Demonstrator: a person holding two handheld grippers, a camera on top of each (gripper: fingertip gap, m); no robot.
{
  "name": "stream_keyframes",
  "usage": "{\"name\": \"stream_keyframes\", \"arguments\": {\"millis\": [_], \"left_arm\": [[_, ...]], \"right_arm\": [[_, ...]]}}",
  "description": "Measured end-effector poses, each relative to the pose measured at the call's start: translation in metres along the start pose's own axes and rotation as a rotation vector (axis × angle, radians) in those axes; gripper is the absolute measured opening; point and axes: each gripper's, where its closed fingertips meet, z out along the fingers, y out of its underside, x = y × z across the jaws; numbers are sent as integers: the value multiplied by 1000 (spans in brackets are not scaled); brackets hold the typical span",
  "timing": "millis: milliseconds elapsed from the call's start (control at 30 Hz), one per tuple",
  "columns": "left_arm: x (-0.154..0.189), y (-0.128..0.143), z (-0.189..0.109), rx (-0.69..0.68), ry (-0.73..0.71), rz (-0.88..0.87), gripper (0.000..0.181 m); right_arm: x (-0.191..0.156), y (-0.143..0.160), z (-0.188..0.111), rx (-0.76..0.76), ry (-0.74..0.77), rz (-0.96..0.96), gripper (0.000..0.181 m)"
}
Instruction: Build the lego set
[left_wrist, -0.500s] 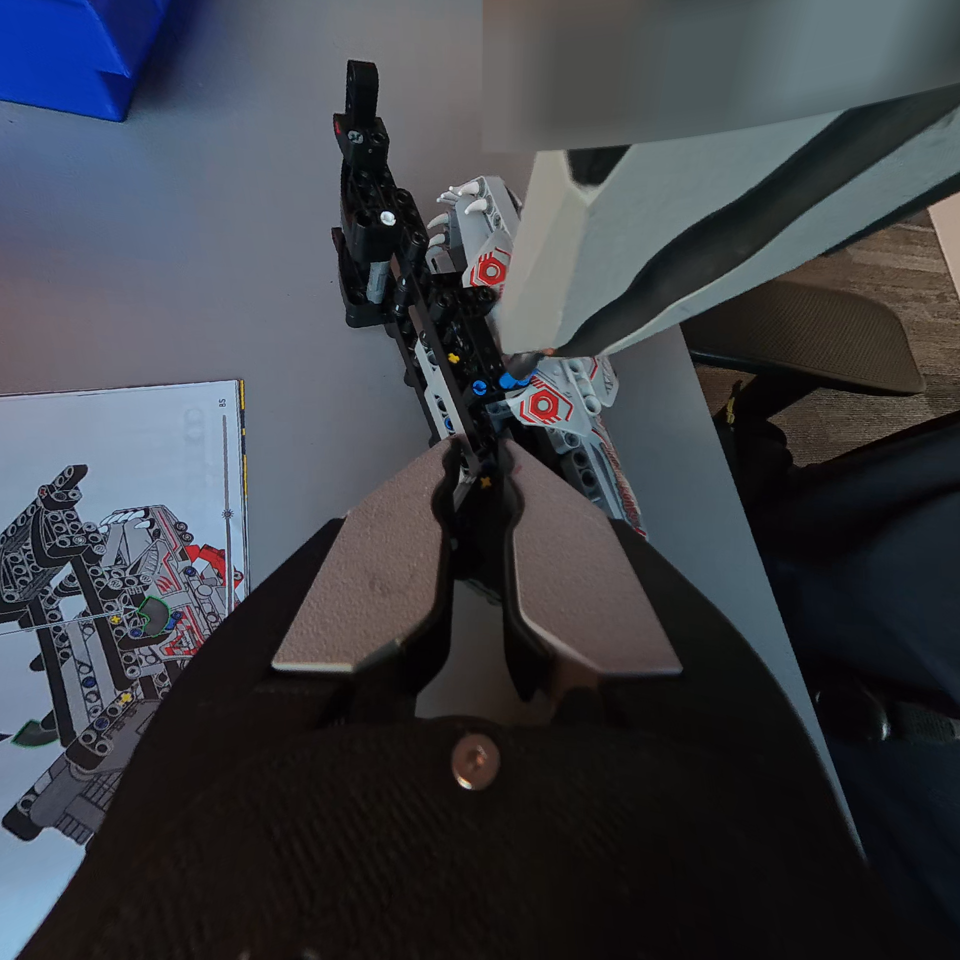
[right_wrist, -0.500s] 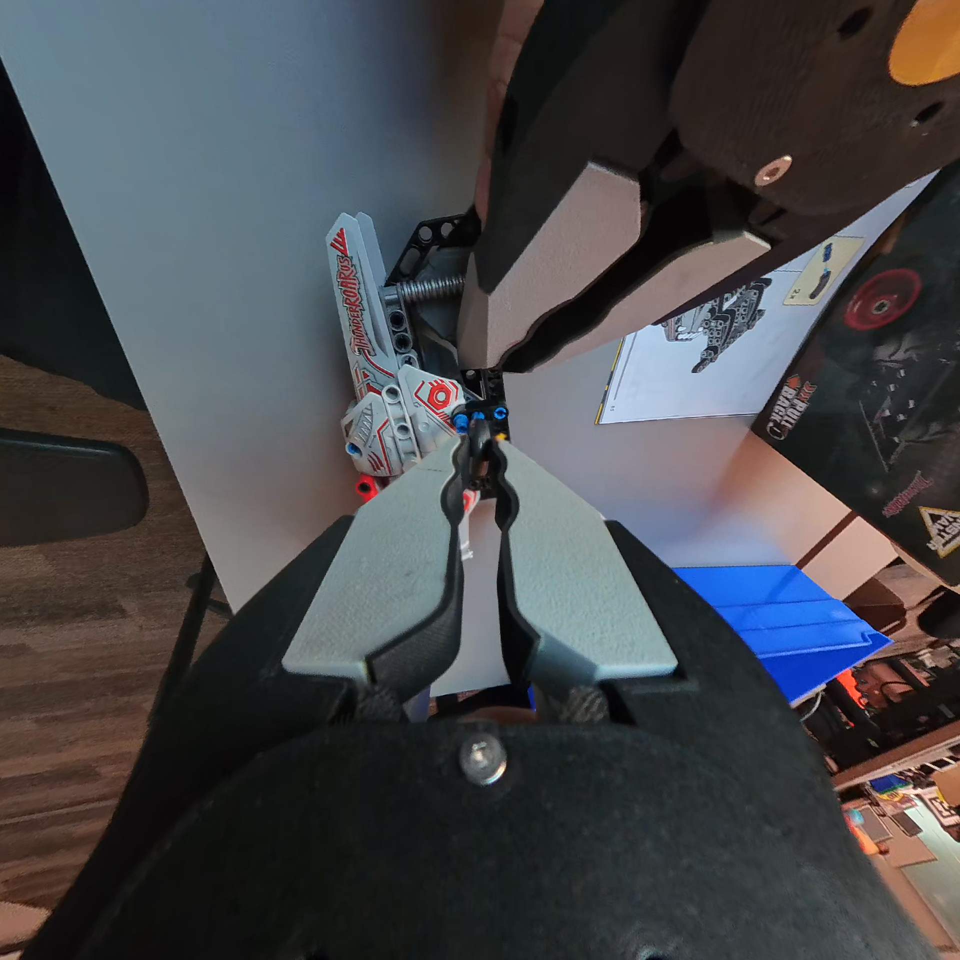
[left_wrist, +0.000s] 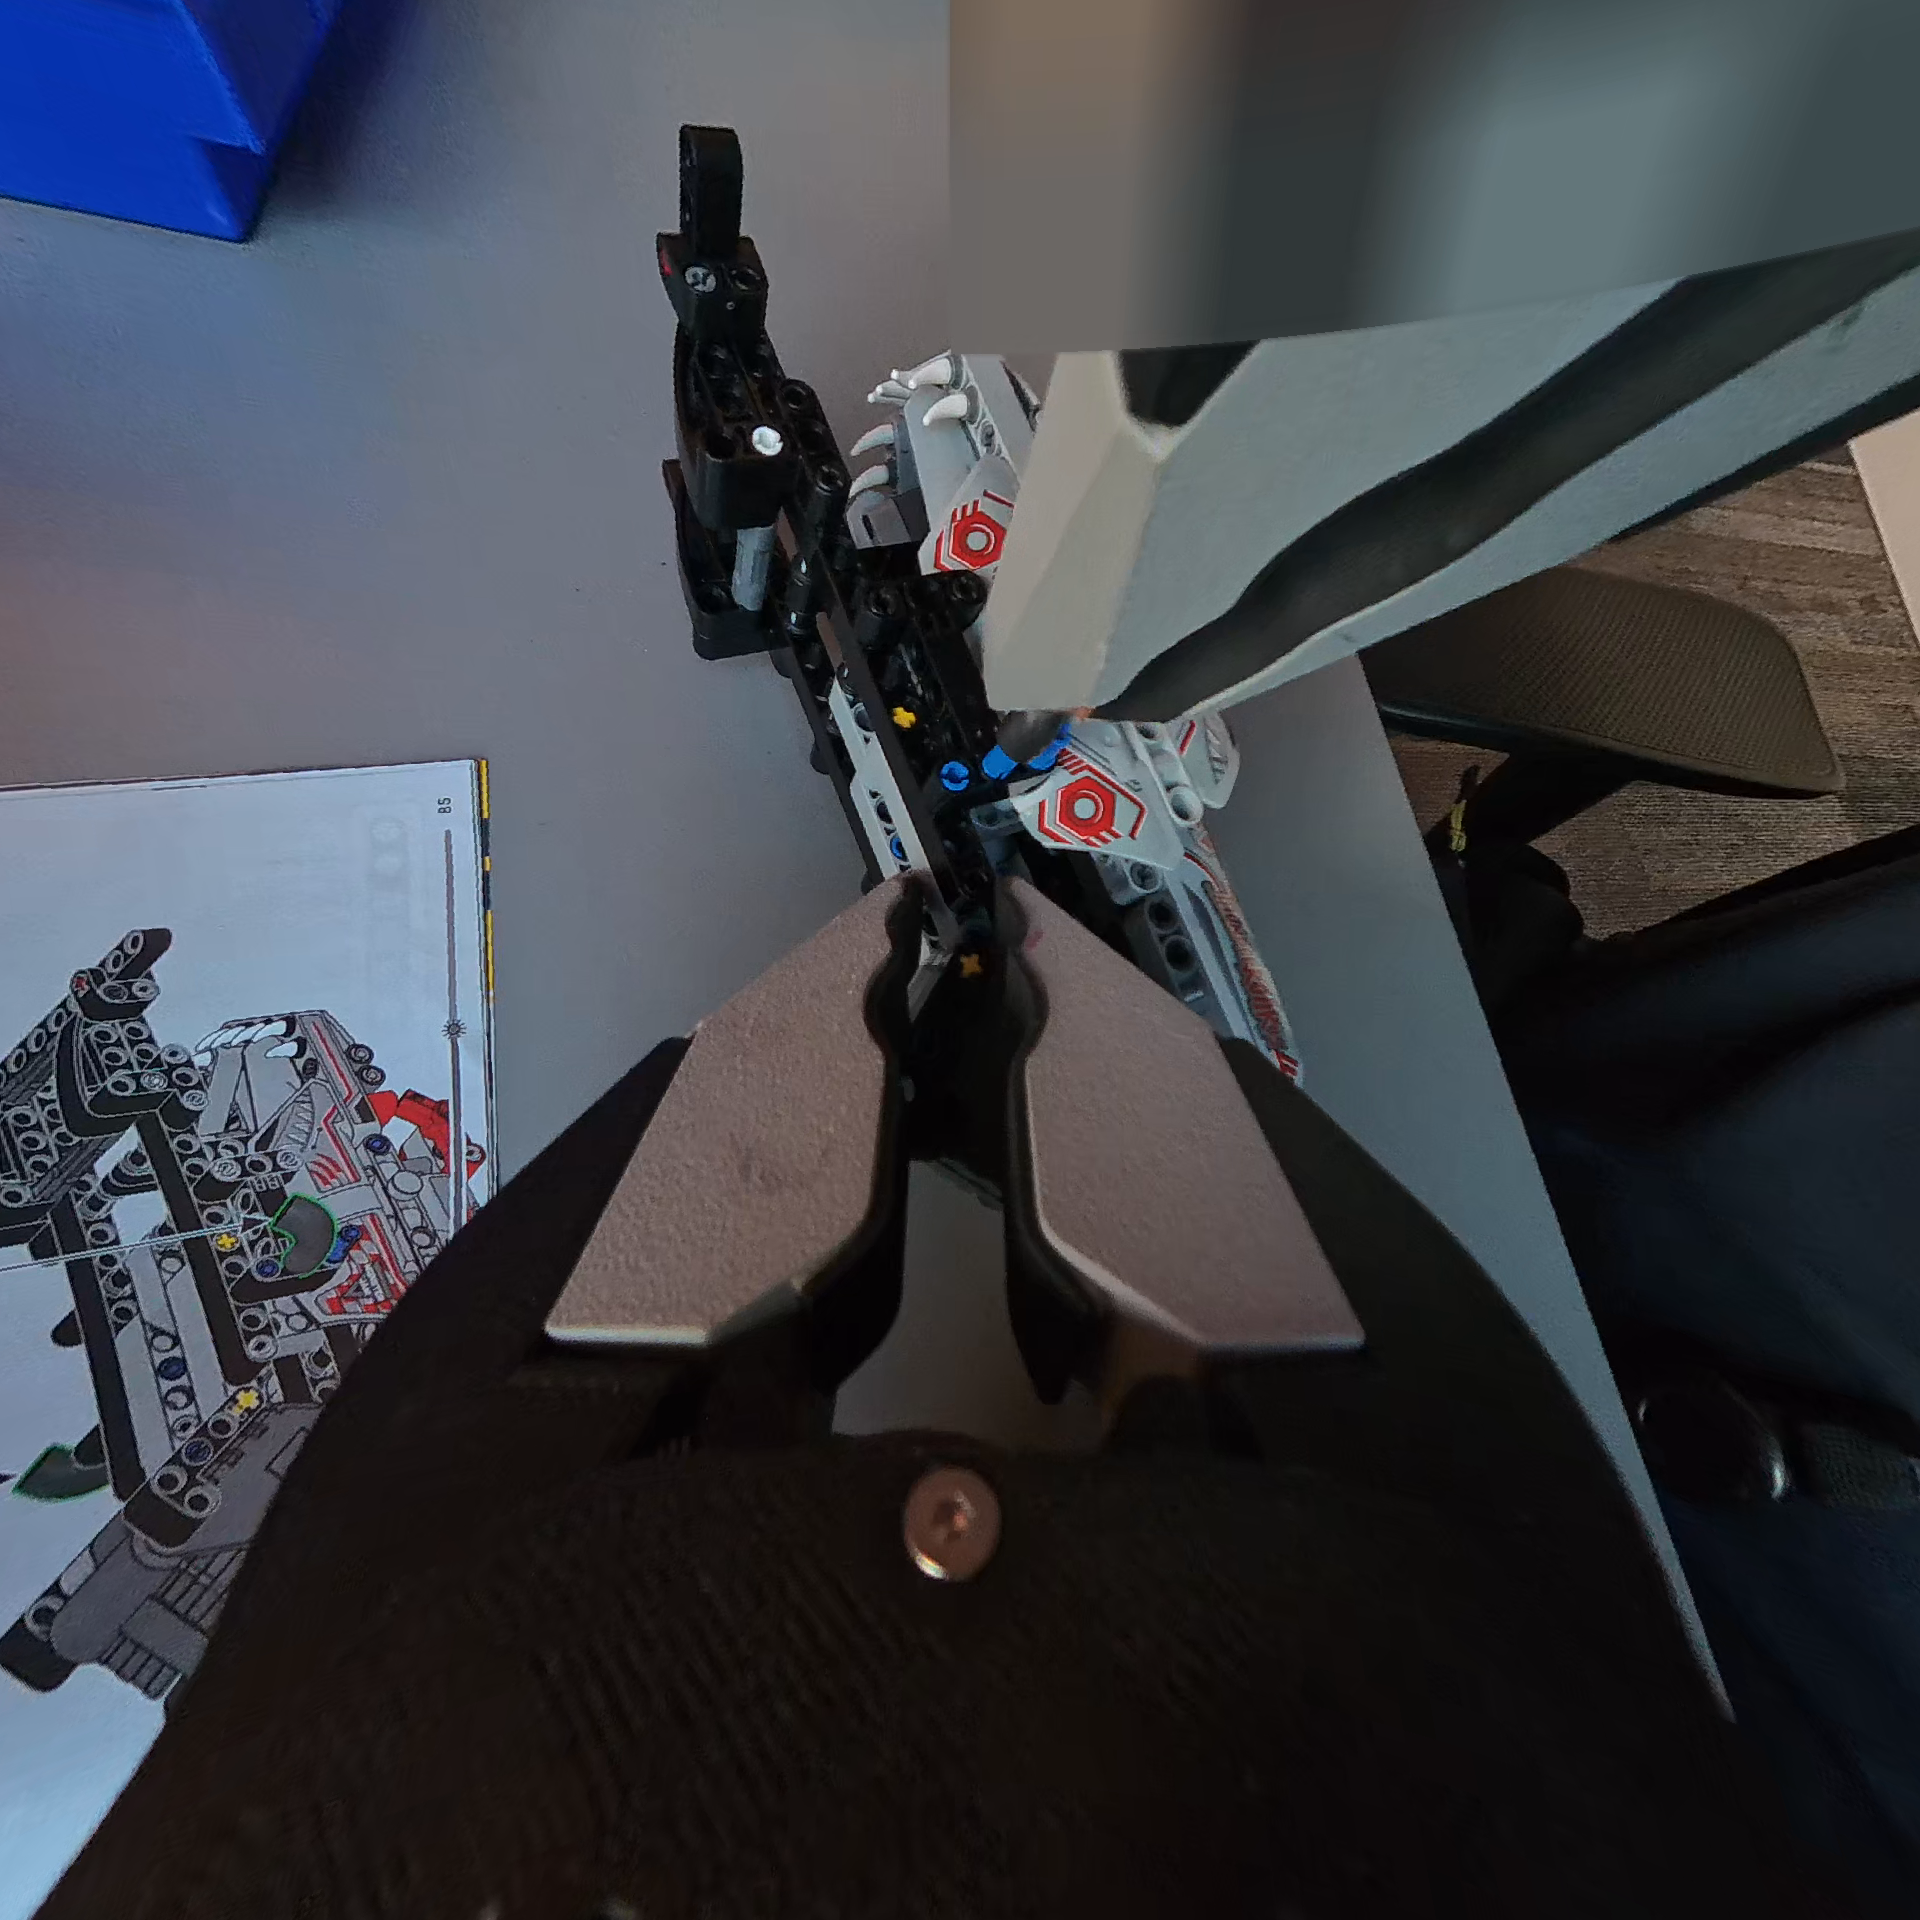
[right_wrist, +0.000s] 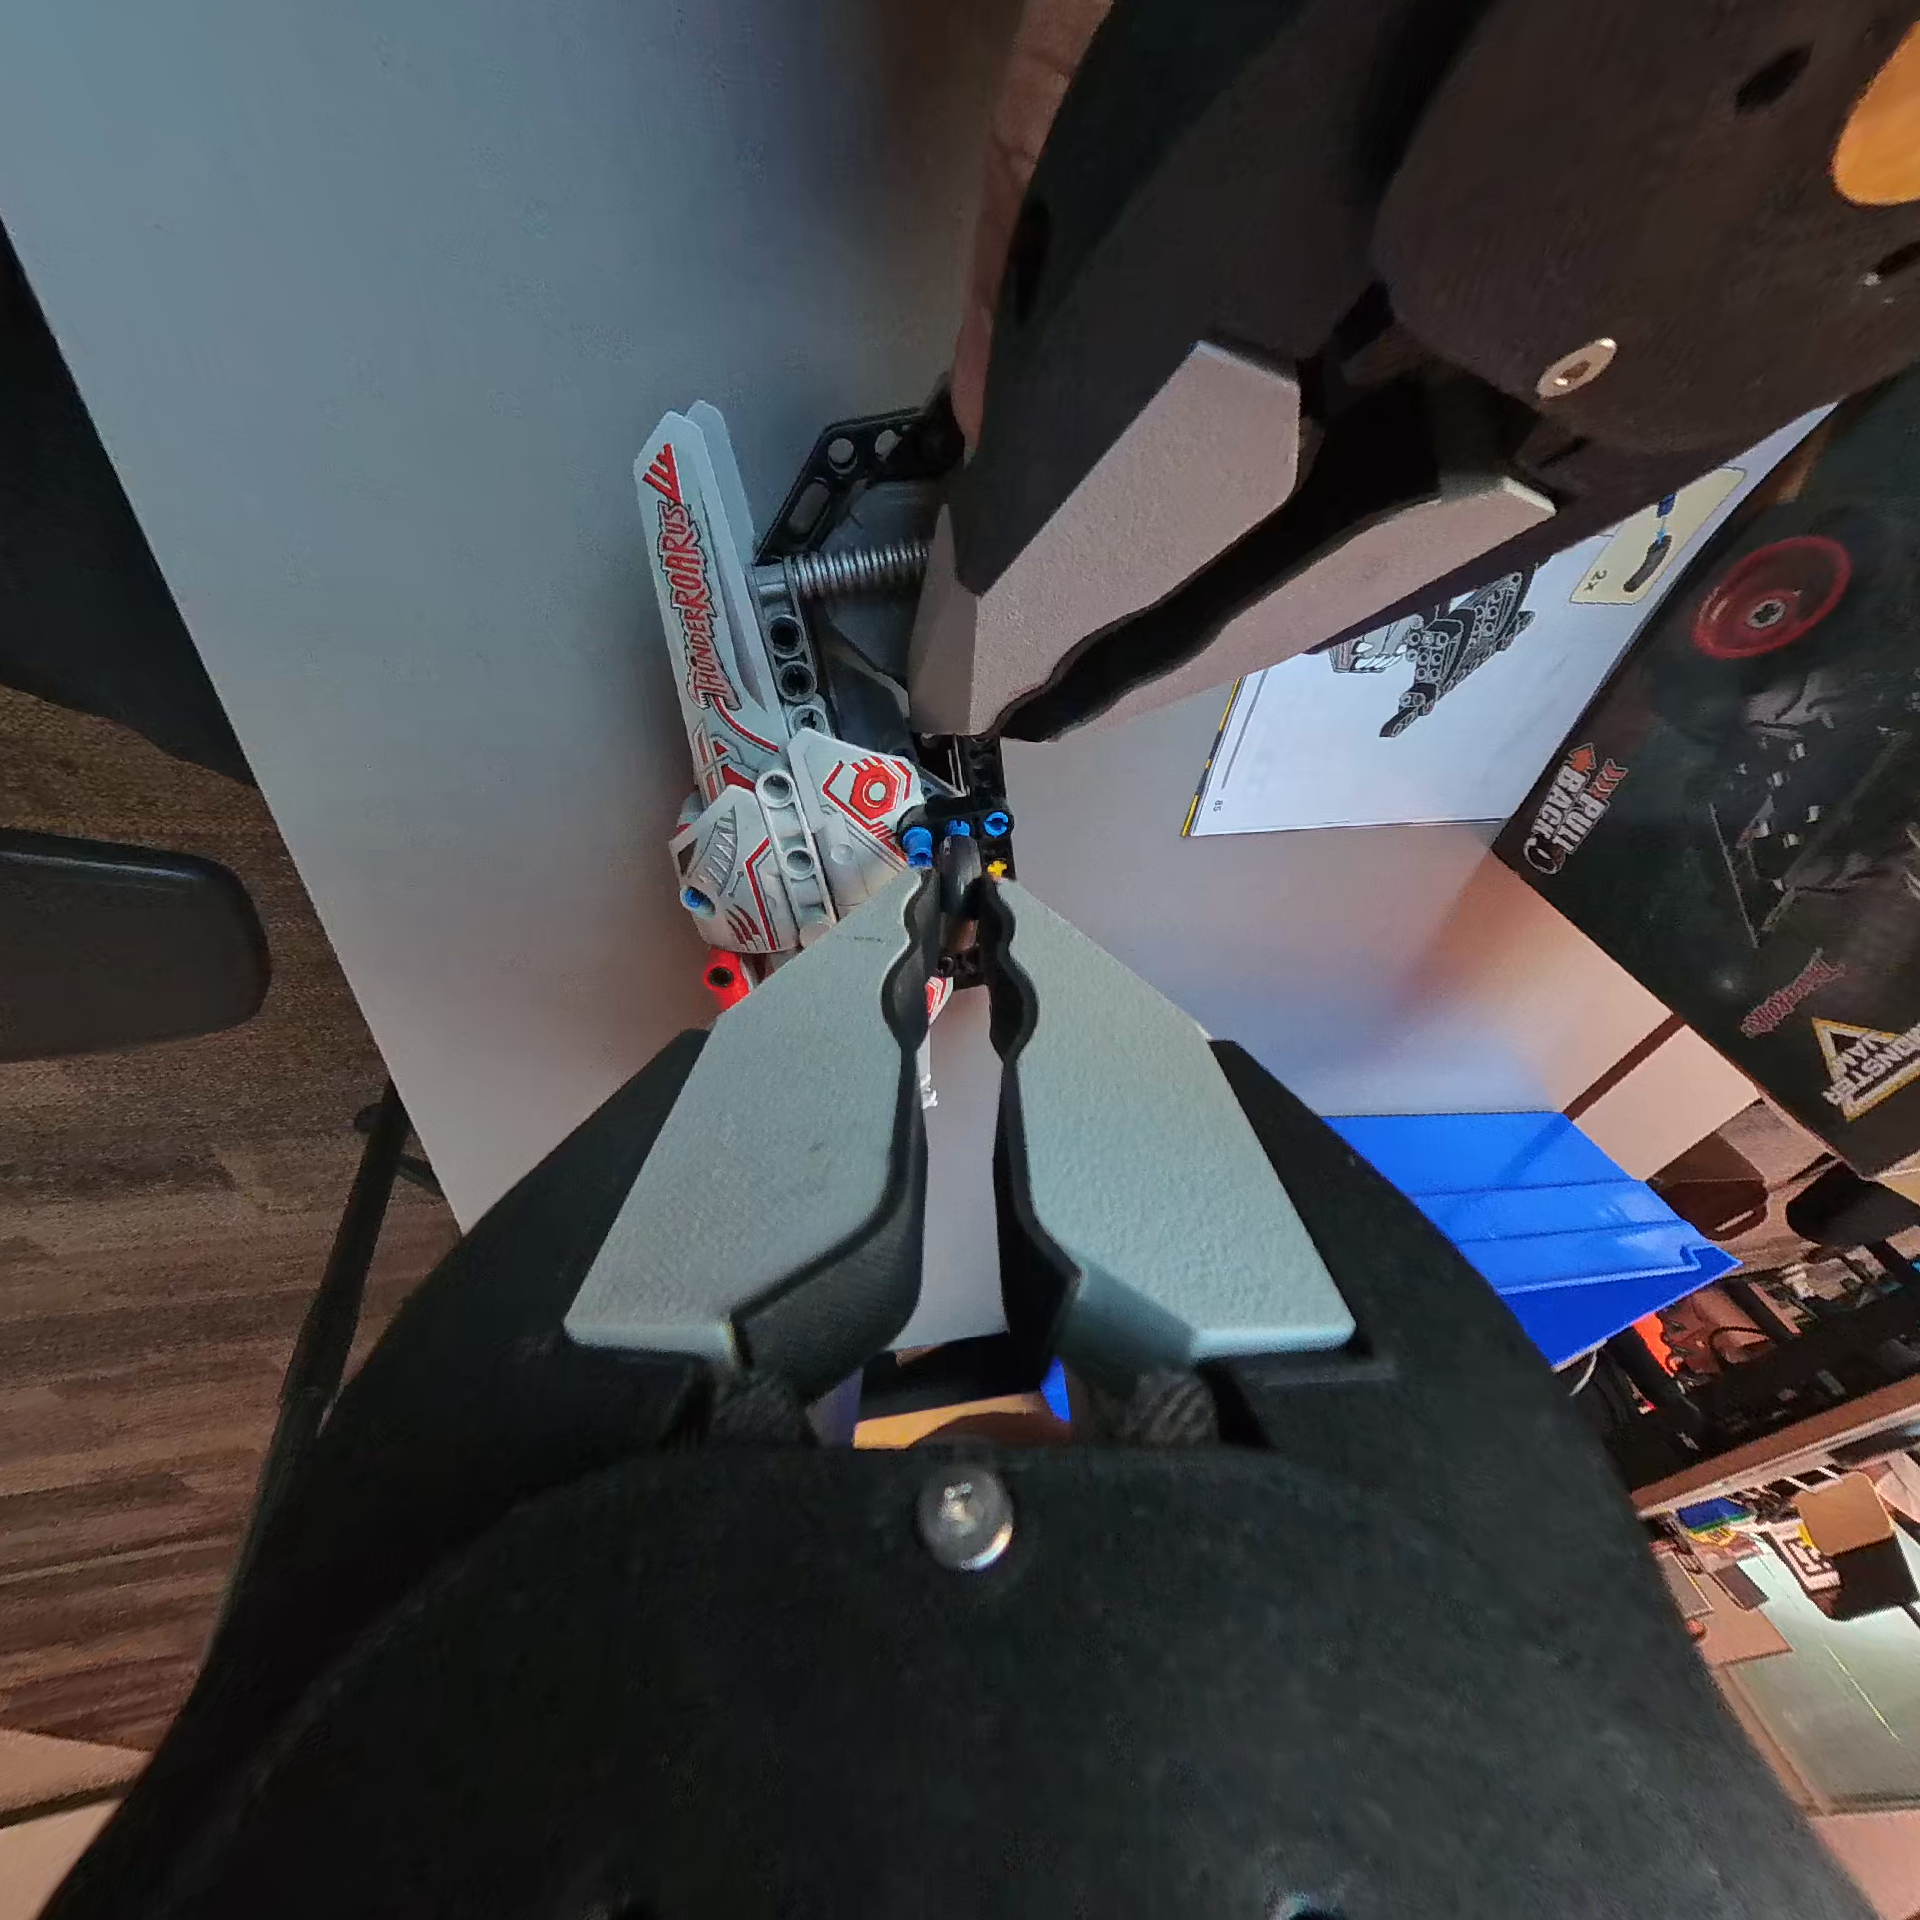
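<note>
Left gripper (left_wrist: 961, 935): clamped on the lego model (left_wrist: 894, 665), grip unchanged. Right gripper (right_wrist: 961, 904): pinching a small dark piece (right_wrist: 958, 868) (beside blue pins), position unchanged.

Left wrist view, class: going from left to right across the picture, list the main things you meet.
Instruction booklet → lego model, gripped at its near end by the left gripper → right gripper reaching in → chair seat.

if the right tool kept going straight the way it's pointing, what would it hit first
Almost at once, the lego model: the right tool holds a small dark piece at its tips, right against the black beam with blue pins. Past that sits the left tool, though depth is unclear.
</note>
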Motion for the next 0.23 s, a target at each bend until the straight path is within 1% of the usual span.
{"name": "stream_keyframes", "arguments": {"millis": [33, 100, 233], "left_arm": [[0, 0, 0, -1, 0, 4, 9], [0, 0, 0, -3, -4, 15, 9], [3, -1, 2, 3, 1, 39, 8]], "right_arm": [[0, 0, 0, -5, 0, -9, 4], [-1, -2, 0, -8, -8, -26, 4], [-4, -2, 3, -9, -71, -46, 4]]}}
